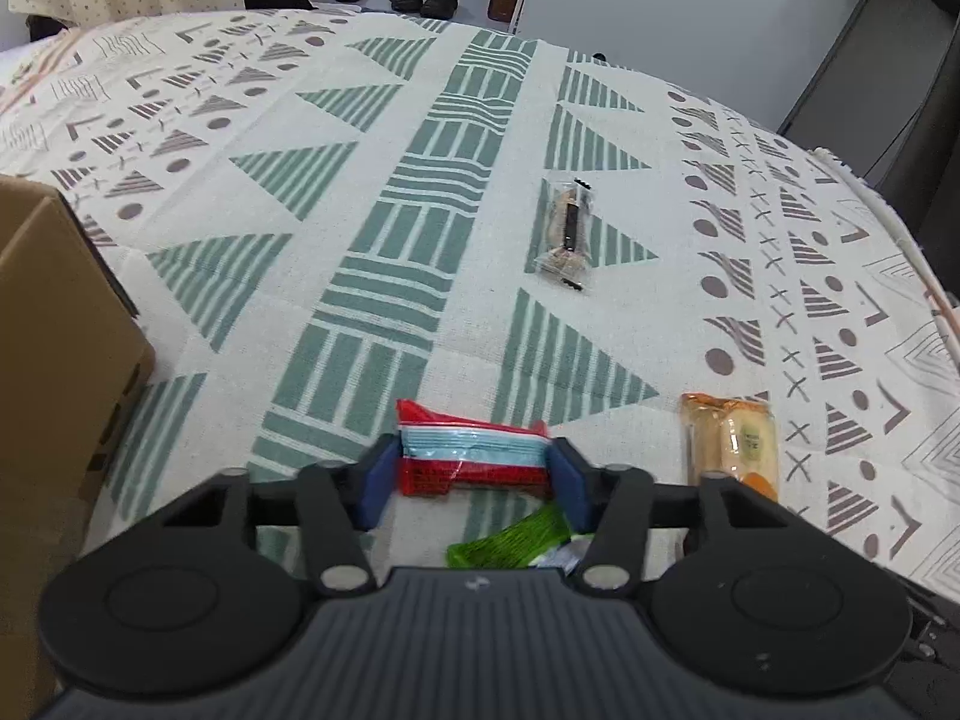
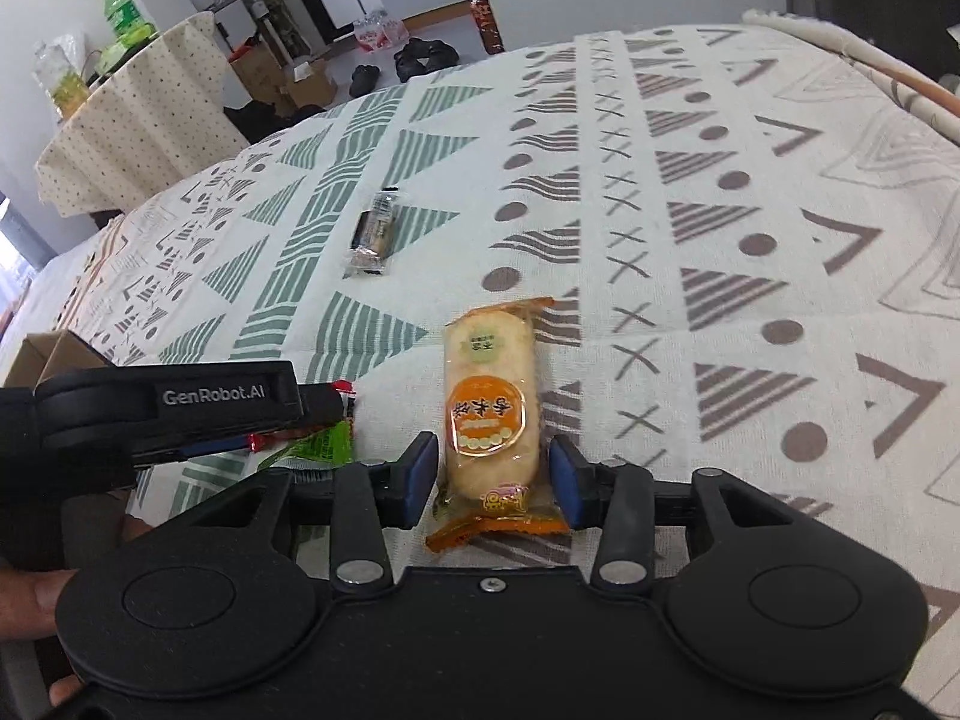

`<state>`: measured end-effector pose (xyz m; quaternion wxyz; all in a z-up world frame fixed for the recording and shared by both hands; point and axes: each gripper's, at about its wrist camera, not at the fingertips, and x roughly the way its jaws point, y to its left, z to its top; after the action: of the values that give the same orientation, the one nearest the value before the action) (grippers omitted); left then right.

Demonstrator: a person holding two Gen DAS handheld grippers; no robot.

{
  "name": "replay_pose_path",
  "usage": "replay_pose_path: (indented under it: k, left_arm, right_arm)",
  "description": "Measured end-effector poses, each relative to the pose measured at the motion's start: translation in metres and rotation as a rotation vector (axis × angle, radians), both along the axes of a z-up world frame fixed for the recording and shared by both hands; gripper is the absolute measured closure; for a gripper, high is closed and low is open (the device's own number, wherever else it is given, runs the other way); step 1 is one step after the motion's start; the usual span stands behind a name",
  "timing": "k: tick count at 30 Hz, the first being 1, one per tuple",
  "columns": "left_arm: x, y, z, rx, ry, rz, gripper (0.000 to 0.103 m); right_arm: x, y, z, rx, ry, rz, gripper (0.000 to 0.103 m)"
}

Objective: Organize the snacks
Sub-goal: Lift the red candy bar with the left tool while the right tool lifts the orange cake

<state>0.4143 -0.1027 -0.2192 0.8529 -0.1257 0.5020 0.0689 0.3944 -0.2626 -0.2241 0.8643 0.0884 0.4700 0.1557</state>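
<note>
My left gripper (image 1: 474, 474) is shut on a red and light-blue snack packet (image 1: 471, 459), its blue pads pressed against both ends. A green snack packet (image 1: 510, 543) lies on the cloth just under it. My right gripper (image 2: 489, 480) is open around an orange rice-cracker packet (image 2: 489, 405) that lies flat on the cloth, with small gaps at both pads. That packet also shows in the left wrist view (image 1: 732, 447). A clear-wrapped snack with a black band (image 1: 567, 234) lies farther out, also seen in the right wrist view (image 2: 375, 234).
A cardboard box (image 1: 60, 360) stands at the left edge of the patterned tablecloth (image 1: 420, 210). The left gripper's body (image 2: 162, 414) sits close to the left of my right gripper. Shoes and boxes lie on the floor beyond the table.
</note>
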Motion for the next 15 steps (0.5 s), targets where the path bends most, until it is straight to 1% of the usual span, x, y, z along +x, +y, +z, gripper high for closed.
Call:
replay_pose_path:
  k: [1, 2, 4, 7, 15]
  left_arm:
    - [-0.001, 0.001, 0.001, 0.000, 0.000, -0.001, 0.059]
    - [-0.001, 0.003, 0.002, -0.006, 0.000, 0.001, 0.061]
    - [-0.003, 0.006, 0.005, -0.020, 0.003, 0.010, 0.062]
    - [-0.007, 0.010, 0.010, -0.031, -0.002, 0.020, 0.062]
    - [-0.025, 0.017, 0.041, -0.048, -0.045, 0.025, 0.063]
  right_arm:
    - [0.000, 0.002, 0.000, -0.007, -0.003, 0.006, 0.060]
    - [-0.001, 0.004, 0.000, -0.015, -0.006, 0.011, 0.060]
    - [-0.002, 0.006, 0.001, -0.037, -0.007, 0.021, 0.069]
    - [-0.005, 0.006, 0.005, -0.029, -0.001, 0.022, 0.070]
    - [-0.014, 0.010, 0.027, -0.012, -0.048, 0.018, 0.070]
